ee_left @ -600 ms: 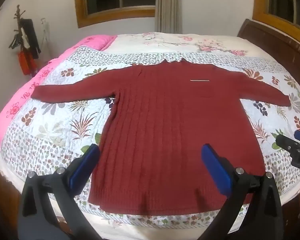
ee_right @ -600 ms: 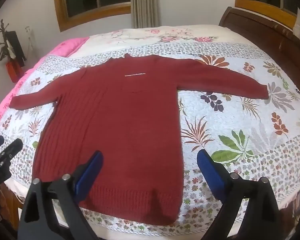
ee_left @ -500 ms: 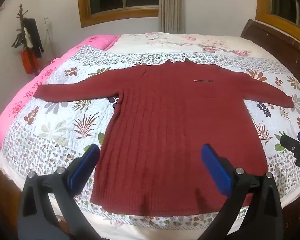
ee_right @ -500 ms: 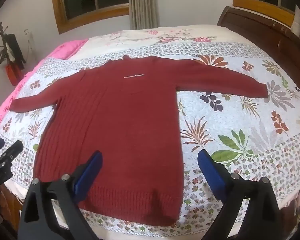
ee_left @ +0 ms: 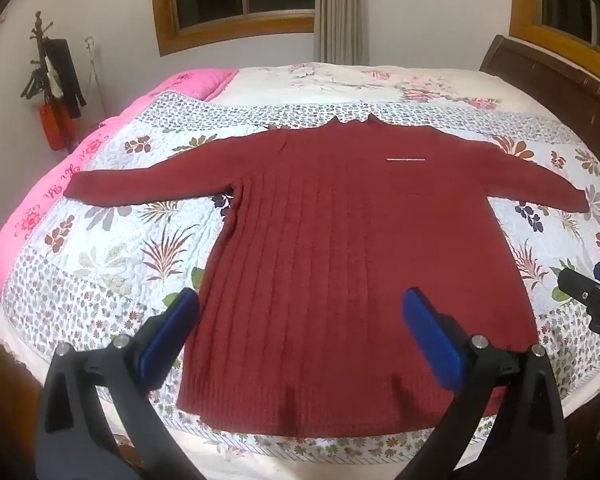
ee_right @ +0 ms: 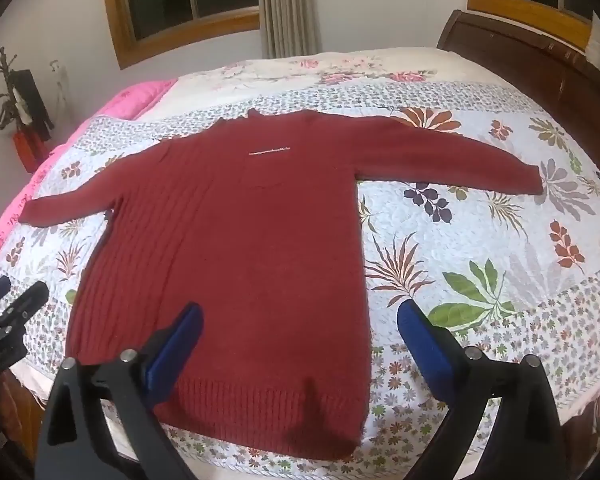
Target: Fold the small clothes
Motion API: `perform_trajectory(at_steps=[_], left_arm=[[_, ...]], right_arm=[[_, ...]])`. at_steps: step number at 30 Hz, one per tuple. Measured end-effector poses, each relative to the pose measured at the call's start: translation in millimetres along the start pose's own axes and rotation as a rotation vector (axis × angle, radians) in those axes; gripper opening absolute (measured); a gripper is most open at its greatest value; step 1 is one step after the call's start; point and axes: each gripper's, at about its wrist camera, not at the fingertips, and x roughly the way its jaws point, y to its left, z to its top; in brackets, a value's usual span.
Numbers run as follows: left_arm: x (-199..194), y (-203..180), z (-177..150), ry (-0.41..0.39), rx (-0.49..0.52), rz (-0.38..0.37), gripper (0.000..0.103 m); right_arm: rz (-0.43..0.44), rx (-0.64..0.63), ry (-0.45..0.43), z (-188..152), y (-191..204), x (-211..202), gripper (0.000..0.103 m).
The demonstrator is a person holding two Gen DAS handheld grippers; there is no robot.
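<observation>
Floral quilting covered the bed [ee_left: 100, 248] from the pink blanket [ee_left: 40, 208] at its left edge to the dark wooden headboard [ee_right: 520, 60] on the right, and on it the dark red knitted sweater [ee_left: 340, 248] lay flat, face up, hem towards the cameras and both sleeves stretched straight out to the sides. Neither tool had touched it: the left gripper [ee_left: 300, 320] hung above the hem with its blue pads spread wide and nothing between them, and the right gripper [ee_right: 300, 332] stood equally wide apart over the sweater's right hem corner, also empty. No fold had been started. The likeliest trouble lay in the first pinch — the knit looked thick and loose, so a bite taken too deep could have caught the quilt along with the wool and dragged the bedding up. A shallow bite on only the top layer at the hem would probably have peeled front from back and left a lopsided fold. The outstretched sleeves, if left trailing, seemed apt to bunch under the body — and uneven lifting by the two sides could have skewed the whole garment.
</observation>
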Motion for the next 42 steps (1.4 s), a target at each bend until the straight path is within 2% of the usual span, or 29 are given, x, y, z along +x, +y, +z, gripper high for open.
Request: perform_trajectory(at_steps=[42], left_arm=[[7.5,-9.2,2.5,-0.007,0.038,0.012,0.101]], right_arm=[[0.004,0.001,-0.009,4.5,-7.1,6.6,0.099]])
